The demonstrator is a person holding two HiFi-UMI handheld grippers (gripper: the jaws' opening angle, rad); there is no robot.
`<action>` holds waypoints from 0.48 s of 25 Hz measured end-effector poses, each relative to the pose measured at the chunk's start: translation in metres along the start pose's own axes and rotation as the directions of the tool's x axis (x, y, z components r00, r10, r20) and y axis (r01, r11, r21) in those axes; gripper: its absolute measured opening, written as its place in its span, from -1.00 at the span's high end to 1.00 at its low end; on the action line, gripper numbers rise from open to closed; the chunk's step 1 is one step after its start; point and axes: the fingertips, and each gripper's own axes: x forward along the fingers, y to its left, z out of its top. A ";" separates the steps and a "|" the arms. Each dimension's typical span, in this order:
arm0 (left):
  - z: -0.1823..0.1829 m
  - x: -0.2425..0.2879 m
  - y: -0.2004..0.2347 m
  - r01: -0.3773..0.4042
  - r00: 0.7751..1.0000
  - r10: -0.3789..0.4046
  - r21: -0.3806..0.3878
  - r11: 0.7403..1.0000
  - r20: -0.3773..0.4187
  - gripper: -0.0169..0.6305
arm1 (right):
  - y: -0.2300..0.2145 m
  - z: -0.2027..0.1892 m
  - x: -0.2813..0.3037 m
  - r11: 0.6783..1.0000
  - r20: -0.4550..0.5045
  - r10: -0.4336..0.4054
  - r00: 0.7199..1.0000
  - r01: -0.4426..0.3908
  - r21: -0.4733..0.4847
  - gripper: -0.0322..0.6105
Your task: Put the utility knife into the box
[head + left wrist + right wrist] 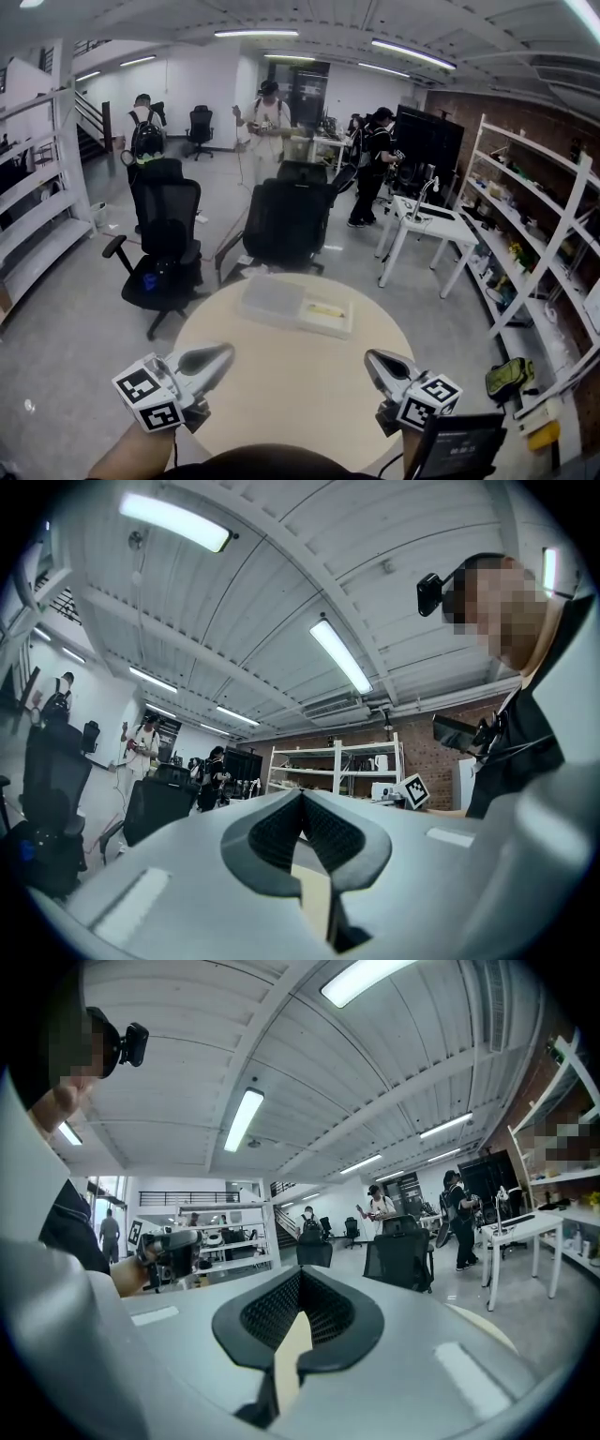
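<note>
A clear plastic box (272,298) lies open at the far side of the round beige table (291,394). A yellow thing that looks like the utility knife (325,309) lies in its right half. My left gripper (225,354) hovers over the near left of the table, shut, with nothing in it. My right gripper (372,359) hovers at the near right, also shut and empty. Both are well short of the box. In the gripper views, the left gripper (301,794) and the right gripper (300,1274) point upward at the ceiling, pads together.
Black office chairs (286,225) stand just beyond the table, another (164,244) to the left. A white desk (427,225) and shelving (534,234) are on the right. People stand at the back of the room. A dark screen (459,445) sits at my lower right.
</note>
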 end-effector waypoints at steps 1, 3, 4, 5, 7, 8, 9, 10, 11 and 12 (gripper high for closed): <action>-0.001 -0.001 0.001 -0.004 1.000 0.004 -0.001 1.000 -0.001 0.95 | 0.001 0.000 0.001 1.000 0.002 0.003 1.000 -0.003 0.000 0.86; -0.001 -0.003 0.003 -0.010 1.000 0.010 -0.007 1.000 -0.005 0.95 | 0.003 0.001 0.003 1.000 0.004 0.009 1.000 -0.009 -0.002 0.86; -0.002 -0.004 0.005 -0.011 1.000 0.011 -0.011 1.000 -0.006 0.95 | 0.004 0.001 0.004 1.000 0.005 0.011 1.000 -0.011 -0.003 0.86; -0.003 -0.004 0.006 -0.011 1.000 0.011 -0.014 1.000 -0.008 0.95 | 0.005 0.001 0.005 1.000 0.004 0.012 1.000 -0.012 -0.005 0.86; -0.005 -0.003 0.007 -0.006 1.000 0.006 -0.018 1.000 -0.009 0.95 | 0.005 0.000 0.006 1.000 0.005 0.012 1.000 -0.012 -0.006 0.86; -0.005 -0.002 0.008 -0.001 1.000 0.001 -0.018 1.000 -0.009 0.95 | 0.006 0.000 0.006 1.000 0.005 0.011 1.000 -0.011 -0.007 0.86; -0.004 -0.002 0.008 0.005 1.000 -0.005 -0.019 1.000 -0.008 0.95 | 0.007 0.001 0.006 1.000 0.004 0.009 1.000 -0.009 -0.008 0.86; -0.004 -0.001 0.009 0.011 1.000 -0.011 -0.020 1.000 -0.008 0.95 | 0.007 0.002 0.007 1.000 0.004 0.007 1.000 -0.007 -0.009 0.86; -0.003 0.000 0.010 0.017 1.000 -0.017 -0.020 1.000 -0.007 0.95 | 0.008 0.003 0.008 1.000 0.004 0.004 1.000 -0.004 -0.010 0.86; -0.002 0.000 0.011 0.021 1.000 -0.021 -0.021 1.000 -0.007 0.95 | 0.008 0.005 0.009 1.000 0.003 0.001 1.000 -0.001 -0.011 0.86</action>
